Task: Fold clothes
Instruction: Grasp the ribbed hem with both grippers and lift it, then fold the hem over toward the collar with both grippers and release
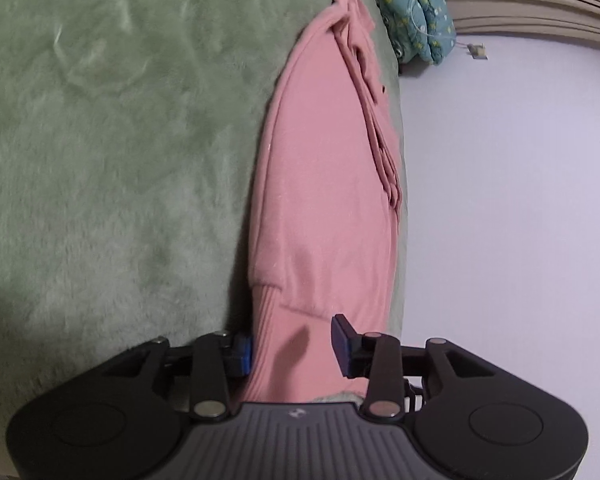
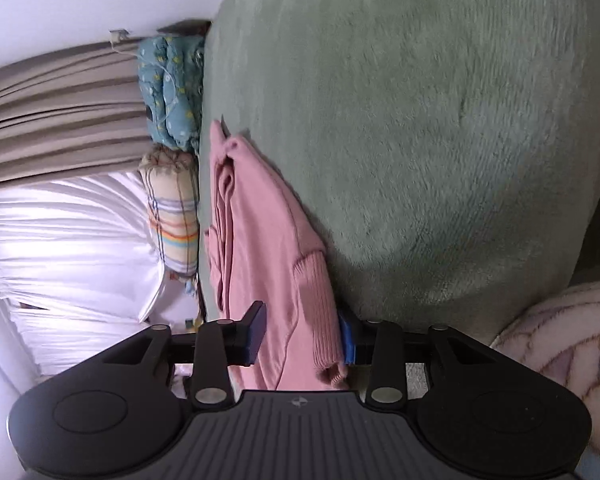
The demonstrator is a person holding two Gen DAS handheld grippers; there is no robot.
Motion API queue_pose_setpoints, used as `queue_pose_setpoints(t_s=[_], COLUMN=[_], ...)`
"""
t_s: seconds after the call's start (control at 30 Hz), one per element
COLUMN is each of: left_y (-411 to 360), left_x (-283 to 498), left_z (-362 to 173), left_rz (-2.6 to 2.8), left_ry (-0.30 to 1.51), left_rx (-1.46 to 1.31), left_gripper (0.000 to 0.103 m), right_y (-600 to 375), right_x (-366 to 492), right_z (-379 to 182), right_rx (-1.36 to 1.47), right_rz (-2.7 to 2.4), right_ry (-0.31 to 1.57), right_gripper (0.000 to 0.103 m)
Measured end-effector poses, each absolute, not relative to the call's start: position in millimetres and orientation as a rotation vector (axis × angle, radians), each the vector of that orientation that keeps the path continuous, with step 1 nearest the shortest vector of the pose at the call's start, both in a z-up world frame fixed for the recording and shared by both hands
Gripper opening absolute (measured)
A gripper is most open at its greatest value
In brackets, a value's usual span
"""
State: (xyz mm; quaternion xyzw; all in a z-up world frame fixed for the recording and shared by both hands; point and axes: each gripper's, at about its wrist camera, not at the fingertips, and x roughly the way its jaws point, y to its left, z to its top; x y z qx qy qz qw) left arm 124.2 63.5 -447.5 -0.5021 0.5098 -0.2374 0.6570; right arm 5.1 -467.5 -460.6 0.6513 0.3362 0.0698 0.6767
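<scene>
A pink sweater (image 1: 324, 184) lies in a long folded strip on a green fleece blanket (image 1: 112, 152). My left gripper (image 1: 292, 346) is open, its blue-padded fingers (image 1: 342, 344) on either side of the ribbed hem end. The sweater also shows in the right wrist view (image 2: 260, 240). My right gripper (image 2: 302, 336) is open, its fingers (image 2: 256, 334) on either side of the fabric and a ribbed cuff (image 2: 324, 320). Neither pair of pads presses the cloth flat.
A teal patterned quilt (image 1: 416, 12) lies at the blanket's far end, also in the right wrist view (image 2: 172, 92). A striped pillow (image 2: 176, 216), beige curtains (image 2: 56, 120) and a bright white curtain (image 2: 68, 240) stand beyond. A pink fluffy blanket (image 2: 572, 348) lies at the right.
</scene>
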Motion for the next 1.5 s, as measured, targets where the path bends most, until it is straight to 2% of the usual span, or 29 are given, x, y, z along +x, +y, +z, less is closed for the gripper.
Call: queue_pose_setpoints(t_s=[0.03, 0.07, 0.27, 0.53, 0.73, 0.83, 1.0, 1.2, 1.5], left_y=[62, 61, 61, 87, 101, 113, 121, 113, 110], left_x=[124, 124, 125, 108, 76, 46, 23, 63, 199], left_z=[-448, -448, -435, -389, -355, -336, -328, -337, -300], left_rz=[-0.510, -0.480, -0.404, -0.458, -0.525, -0.595, -0.596, -0.539, -0.505], left_ry=[1.154, 1.162, 1.148, 1.124, 1.195, 1.168, 1.234, 1.279, 1.149], left_rx=[-1.129, -1.106, -1.045, -1.089, -1.023, -1.048, -0.967, -0.965, -1.076], left_gripper=[0.019, 0.004, 0.003, 0.003, 0.003, 0.003, 0.003, 0.003, 0.004], right_y=[-465, -463, -457, -452, -448, -444, -431, -420, -429], right_x=[8, 9, 0, -26, -79, -111, -161, -112, 48], right_z=[-460, -459, -431, -380, -339, -326, -317, -312, -273], right_rx=[1.448, 1.422, 1.281, 1.218, 1.207, 1.209, 1.231, 1.175, 1.119], right_rz=[0.139, 0.100, 0.025, 0.037, 0.083, 0.096, 0.087, 0.107, 0.145], right_ry=[0.777, 0.803, 0.772, 0.709, 0.704, 0.733, 0.768, 0.791, 0.765], right_gripper=[0.019, 0.008, 0.008, 0.007, 0.007, 0.007, 0.007, 0.007, 0.007])
